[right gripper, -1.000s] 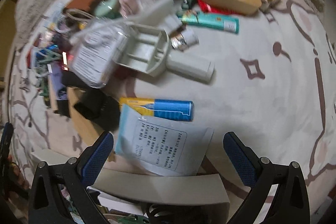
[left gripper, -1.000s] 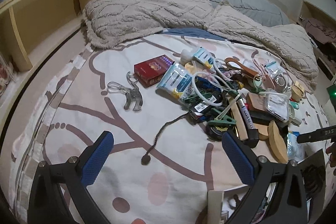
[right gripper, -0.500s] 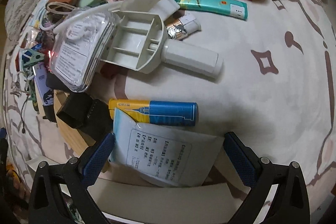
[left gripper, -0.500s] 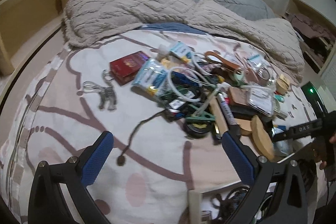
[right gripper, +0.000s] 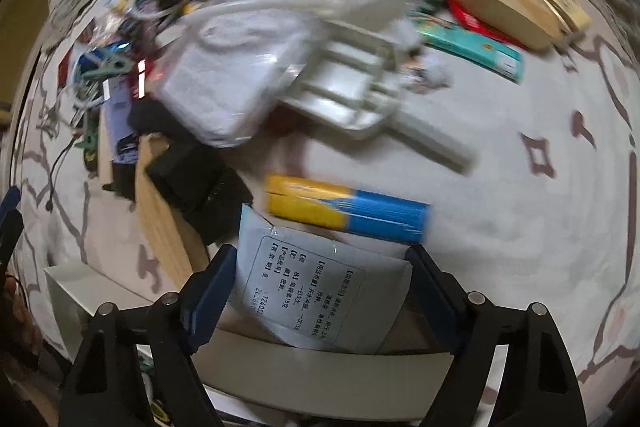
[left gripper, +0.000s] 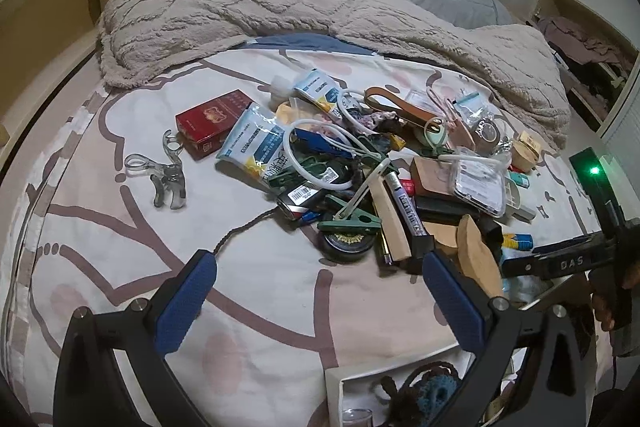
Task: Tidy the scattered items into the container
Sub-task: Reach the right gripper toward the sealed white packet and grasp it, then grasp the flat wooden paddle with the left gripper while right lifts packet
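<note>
Your clutter pile (left gripper: 384,179) sits mid-bedsheet (left gripper: 120,227), in front of the fuzzy blanket (left gripper: 224,3). The white container's rim (right gripper: 320,359) is at the bed's near edge, right under your right gripper (right gripper: 320,267). That one's jaws have just been closing; the white printed sachet (right gripper: 316,291) lies between them, and the pads look close to its edges, contact unclear. A yellow-blue tube (right gripper: 348,211) is just beyond. Your left gripper (left gripper: 316,299) is spread wide and empty above bare sheet. The red box (left gripper: 214,123) and clear clip (left gripper: 164,171) lie left of the pile.
</note>
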{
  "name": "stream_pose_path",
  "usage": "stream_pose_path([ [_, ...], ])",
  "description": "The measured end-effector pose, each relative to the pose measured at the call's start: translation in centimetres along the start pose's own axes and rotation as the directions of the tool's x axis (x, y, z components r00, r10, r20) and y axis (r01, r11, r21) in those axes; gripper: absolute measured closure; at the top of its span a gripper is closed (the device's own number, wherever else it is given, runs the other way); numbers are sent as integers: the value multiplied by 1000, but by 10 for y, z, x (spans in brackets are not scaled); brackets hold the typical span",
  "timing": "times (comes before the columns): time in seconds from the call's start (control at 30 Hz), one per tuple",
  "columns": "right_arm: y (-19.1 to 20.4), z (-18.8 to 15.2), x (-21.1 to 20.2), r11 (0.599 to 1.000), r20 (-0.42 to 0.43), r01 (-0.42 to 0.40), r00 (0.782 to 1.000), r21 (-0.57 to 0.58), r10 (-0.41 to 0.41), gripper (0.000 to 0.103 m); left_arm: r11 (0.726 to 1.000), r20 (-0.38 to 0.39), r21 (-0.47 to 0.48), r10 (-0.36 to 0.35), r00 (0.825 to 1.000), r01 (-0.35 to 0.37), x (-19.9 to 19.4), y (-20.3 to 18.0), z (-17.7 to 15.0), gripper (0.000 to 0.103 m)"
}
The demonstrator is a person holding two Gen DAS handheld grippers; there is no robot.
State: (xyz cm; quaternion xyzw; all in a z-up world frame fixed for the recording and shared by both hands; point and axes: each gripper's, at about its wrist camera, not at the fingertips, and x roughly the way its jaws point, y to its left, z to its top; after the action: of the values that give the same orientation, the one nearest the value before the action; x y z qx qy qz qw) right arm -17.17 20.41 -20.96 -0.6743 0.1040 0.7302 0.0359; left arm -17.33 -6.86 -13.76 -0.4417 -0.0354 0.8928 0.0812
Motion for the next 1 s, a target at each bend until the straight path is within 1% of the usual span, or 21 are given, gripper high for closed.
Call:
stream_pose_path([
  [0.07, 14, 2, 3, 1000, -7, 15, 1000, -16, -15, 18, 1000, 2, -3, 0, 1000, 0, -1, 3, 0, 0],
  [0.13, 27, 4, 4, 1000, -14, 5, 1000, -24, -5, 18, 1000, 3, -7, 1, 1000, -1, -1, 5, 0, 0],
  [0.27, 53, 7, 9, 999, -26, 22, 999, -43, -23, 18, 1000, 1, -14, 9, 1000, -9, 0, 11, 0, 0],
  [0.37, 75, 8, 10, 998, -29, -28, 999, -56, 27, 21, 1000, -3, -16, 17, 1000, -17, 2, 14, -1, 0],
  [0.47, 99, 10, 9, 995, -25, -71, 997, -72, 69, 21, 1000, -13, -10, 14, 1000, -14, 4, 16, -3, 0],
  [0.57, 114, 11, 9, 992, -23, -110, 994, -68, 108, 21, 1000, -23, -14, 15, 1000, -16, 7, 21, -5, 0],
  [0.67, 115, 11, 6, 991, -12, -126, 992, -52, 125, 21, 999, -38, -27, 17, 999, -18, 12, 28, -8, 0],
  [0.8, 101, 12, 10, 995, -12, -86, 996, -47, 85, 21, 999, -65, -50, 7, 998, -10, 21, 34, -11, 0],
  [1.0, 85, 0, 4, 996, -13, -65, 998, -62, 64, 22, 999, -101, -50, -23, 995, 18, 29, 29, -12, 0],
])
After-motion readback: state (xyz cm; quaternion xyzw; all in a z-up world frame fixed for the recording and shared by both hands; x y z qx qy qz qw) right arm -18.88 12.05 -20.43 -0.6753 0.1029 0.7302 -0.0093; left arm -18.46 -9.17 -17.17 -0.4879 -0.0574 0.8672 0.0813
